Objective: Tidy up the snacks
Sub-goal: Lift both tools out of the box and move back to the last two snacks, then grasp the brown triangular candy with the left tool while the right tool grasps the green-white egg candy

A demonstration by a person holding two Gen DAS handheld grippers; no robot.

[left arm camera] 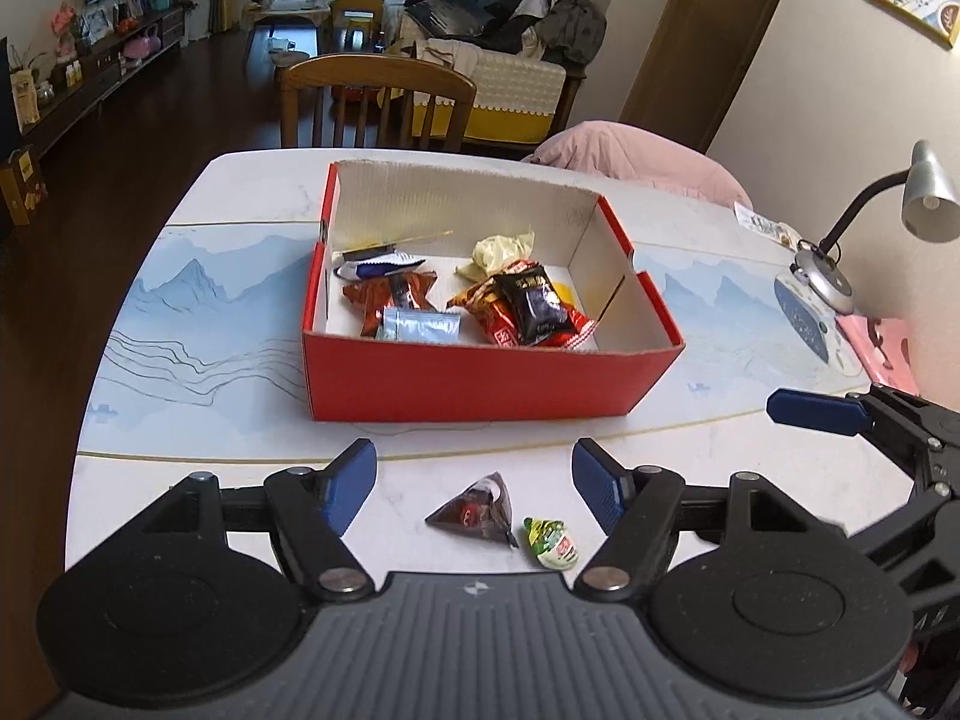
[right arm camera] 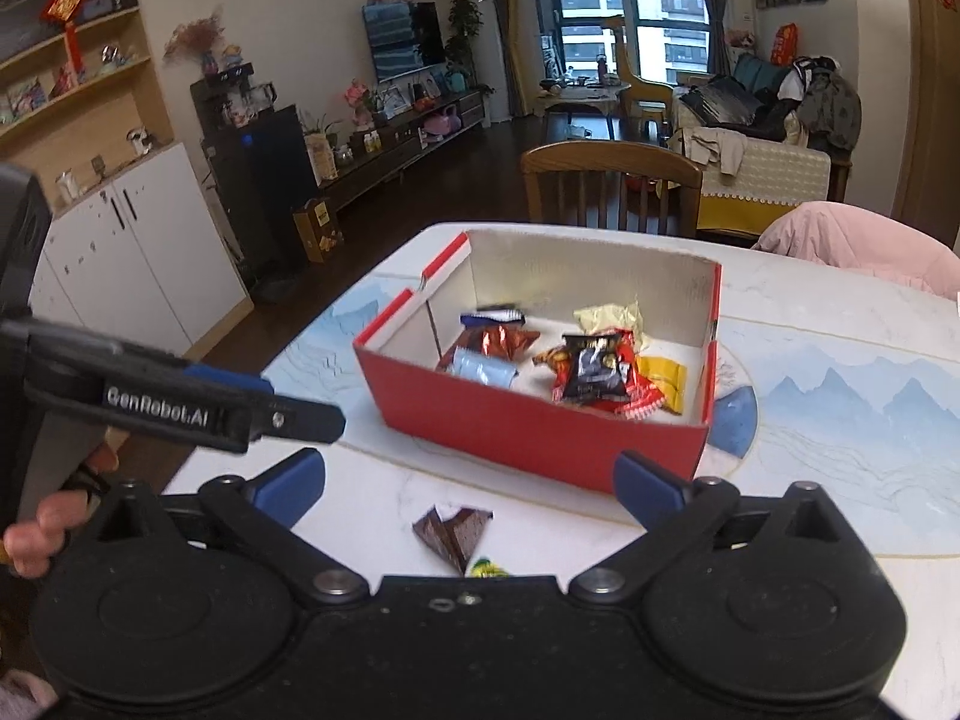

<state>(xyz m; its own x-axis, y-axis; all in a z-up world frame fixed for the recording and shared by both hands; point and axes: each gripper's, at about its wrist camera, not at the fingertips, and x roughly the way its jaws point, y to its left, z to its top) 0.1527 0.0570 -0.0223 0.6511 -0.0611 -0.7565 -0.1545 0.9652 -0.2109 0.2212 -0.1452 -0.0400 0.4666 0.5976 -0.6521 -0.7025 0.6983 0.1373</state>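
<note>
**Two snacks outside the red box, both grippers wide**

We see a red box [left arm camera: 468, 372] of corrugated cardboard, open-topped, its inside pale and ribbed, standing on a table [left arm camera: 198, 324] with a smooth top printed with blue mountains. In the box lie crinkled foil and plastic packets: a black packet [left arm camera: 531, 300] on top of a red one, a brown twist-end wrapper [left arm camera: 384, 294], a silvery-blue sachet [left arm camera: 423, 326], a blue-and-white packet toward the box's far wall, a pale yellow wrapper [left arm camera: 501, 249], and an orange-yellow packet [right arm camera: 660, 378] by the box's right wall.

In front of the box, on bare table, sit two loose snacks: a dark pyramid pouch [left arm camera: 477, 510] of glossy film, and just beside it a small rounded green candy [left arm camera: 552, 543].

Our left gripper [left arm camera: 474, 483] hovers before the box with its blue-padded fingers spread, the pouch and candy between them, untouched. Our right gripper [right arm camera: 471, 486] is likewise released and empty, the pouch lying between its fingers.
</note>
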